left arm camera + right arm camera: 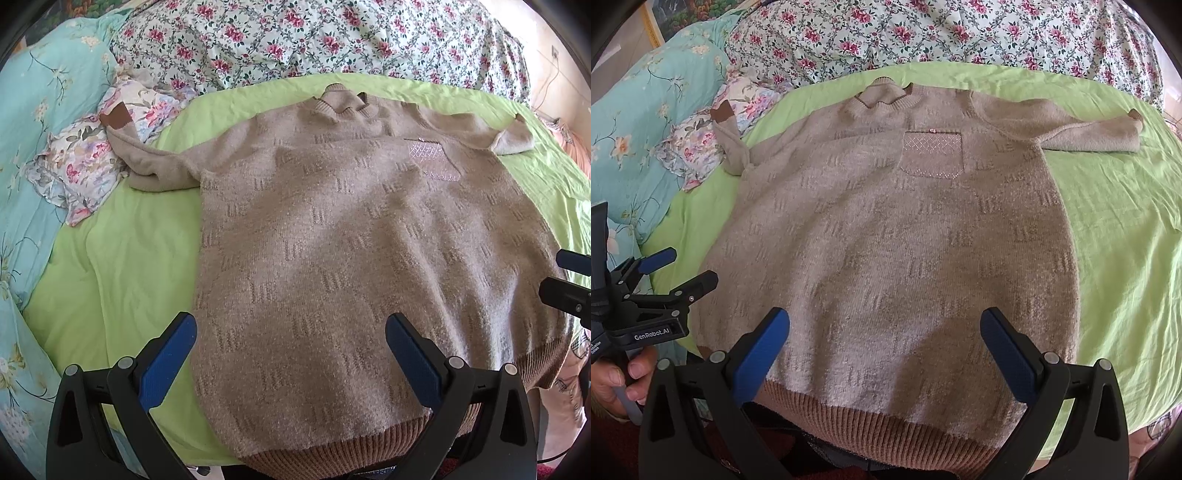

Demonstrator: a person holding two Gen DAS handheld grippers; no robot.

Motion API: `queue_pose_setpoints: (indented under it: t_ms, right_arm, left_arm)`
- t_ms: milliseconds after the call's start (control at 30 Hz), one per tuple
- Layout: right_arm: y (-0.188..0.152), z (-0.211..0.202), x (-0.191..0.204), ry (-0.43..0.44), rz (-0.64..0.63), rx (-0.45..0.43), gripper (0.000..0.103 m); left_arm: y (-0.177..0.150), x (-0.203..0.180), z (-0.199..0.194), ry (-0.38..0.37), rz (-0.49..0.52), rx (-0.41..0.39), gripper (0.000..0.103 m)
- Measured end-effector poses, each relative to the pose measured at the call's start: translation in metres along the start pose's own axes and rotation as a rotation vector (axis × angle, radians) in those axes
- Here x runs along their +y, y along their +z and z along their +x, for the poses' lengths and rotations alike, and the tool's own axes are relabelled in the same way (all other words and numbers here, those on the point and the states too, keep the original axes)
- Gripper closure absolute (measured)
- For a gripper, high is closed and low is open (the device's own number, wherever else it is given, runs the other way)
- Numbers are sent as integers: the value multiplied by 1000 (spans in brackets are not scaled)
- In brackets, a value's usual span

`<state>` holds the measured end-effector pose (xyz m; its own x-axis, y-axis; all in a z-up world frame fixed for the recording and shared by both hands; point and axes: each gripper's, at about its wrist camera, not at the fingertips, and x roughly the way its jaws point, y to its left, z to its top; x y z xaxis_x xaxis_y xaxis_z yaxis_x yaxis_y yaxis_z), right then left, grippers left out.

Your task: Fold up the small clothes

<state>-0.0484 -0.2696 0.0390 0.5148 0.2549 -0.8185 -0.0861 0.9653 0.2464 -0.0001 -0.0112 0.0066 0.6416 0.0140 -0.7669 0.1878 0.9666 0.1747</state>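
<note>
A beige knitted sweater [343, 236] [897, 229] lies flat and face up on a green sheet [110, 266] [1119, 229], collar far, ribbed hem [871, 417] near me. A small shiny chest pocket [931, 155] sits below the collar. Its left sleeve [147, 162] bunches toward the pillow; the right sleeve [1089, 133] stretches out sideways. My left gripper [290, 343] hovers open above the sweater's lower left part, holding nothing. My right gripper [884, 339] stands open over the hem's middle, also holding nothing. The left gripper [679, 267] also shows at the left edge of the right wrist view, held by a hand [617, 380].
A floral quilt [314, 37] is piled along the far side. A turquoise flowered cover [40, 110] and a small floral pillow [96, 155] lie at the left. Bare green sheet spreads to the right of the sweater [1126, 258] and to its left [122, 258].
</note>
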Motion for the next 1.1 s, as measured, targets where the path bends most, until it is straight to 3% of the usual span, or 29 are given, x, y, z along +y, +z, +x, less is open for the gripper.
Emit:
queue_pose_setpoints:
  t_ms: [300, 400, 633, 867, 1100]
  right_arm:
    - [7, 1, -10, -1, 5, -38, 0]
    - [14, 0, -18, -8, 15, -55, 0]
    - [31, 0, -45, -5, 78, -70, 0]
    - [78, -13, -116, -85, 158, -154, 3]
    - [160, -17, -238, -210, 354, -253, 28]
  left_arm:
    - [9, -4, 2, 43, 36, -29, 1]
    - [12, -1, 9, -12, -2, 9, 1]
    - [22, 2, 21, -36, -30, 18, 1]
    - [36, 5, 35, -28, -23, 42, 1]
    - [59, 6, 49, -19, -35, 42, 1]
